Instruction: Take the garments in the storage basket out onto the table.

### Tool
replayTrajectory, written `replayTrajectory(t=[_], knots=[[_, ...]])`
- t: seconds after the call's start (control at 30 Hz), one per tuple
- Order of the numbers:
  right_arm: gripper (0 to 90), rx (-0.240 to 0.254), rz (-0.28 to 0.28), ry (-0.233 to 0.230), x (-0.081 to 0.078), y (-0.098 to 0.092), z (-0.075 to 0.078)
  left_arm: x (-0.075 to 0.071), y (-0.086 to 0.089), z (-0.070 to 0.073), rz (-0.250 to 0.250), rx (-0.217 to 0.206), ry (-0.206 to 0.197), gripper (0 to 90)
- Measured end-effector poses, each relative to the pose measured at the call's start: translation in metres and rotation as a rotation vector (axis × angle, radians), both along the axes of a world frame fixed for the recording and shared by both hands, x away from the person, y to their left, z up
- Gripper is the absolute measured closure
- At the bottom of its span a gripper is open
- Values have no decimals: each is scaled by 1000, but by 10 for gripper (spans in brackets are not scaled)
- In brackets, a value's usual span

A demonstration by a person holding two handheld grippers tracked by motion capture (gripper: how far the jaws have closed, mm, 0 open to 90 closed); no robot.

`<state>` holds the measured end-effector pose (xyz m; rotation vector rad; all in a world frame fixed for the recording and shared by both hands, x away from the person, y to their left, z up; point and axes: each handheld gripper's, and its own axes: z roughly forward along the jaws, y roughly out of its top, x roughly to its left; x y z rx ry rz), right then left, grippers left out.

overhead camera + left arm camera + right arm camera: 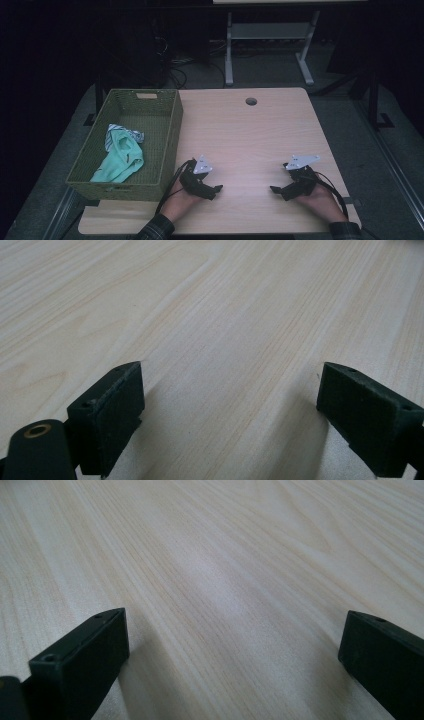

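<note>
My left gripper [218,189] rests low on the light wooden table [250,135], just right of the green basket [170,145], and points toward the table's middle. In the left gripper view its jaws stand wide apart with only bare wood between them [230,390]. My right gripper [274,190] lies near the table's front right and points left toward the other one. Its jaws are also wide apart over bare wood [235,640]. Both grippers are open and hold nothing. A mint-green cloth [120,157] lies in the basket with a white patterned cloth [125,132] beside it.
A round cable hole [251,101] sits near the table's far edge. Beyond the table stand a white desk frame [270,35] and cables on a dark floor. The basket takes up the table's left side.
</note>
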<state>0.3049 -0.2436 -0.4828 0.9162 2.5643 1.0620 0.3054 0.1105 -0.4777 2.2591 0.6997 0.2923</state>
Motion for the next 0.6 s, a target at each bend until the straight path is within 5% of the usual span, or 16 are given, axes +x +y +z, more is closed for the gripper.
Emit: replayTrajectory(t=[0.6], knots=[[0, 0, -29, 1, 0, -1, 0, 5, -5, 7, -5, 44, 53, 115]])
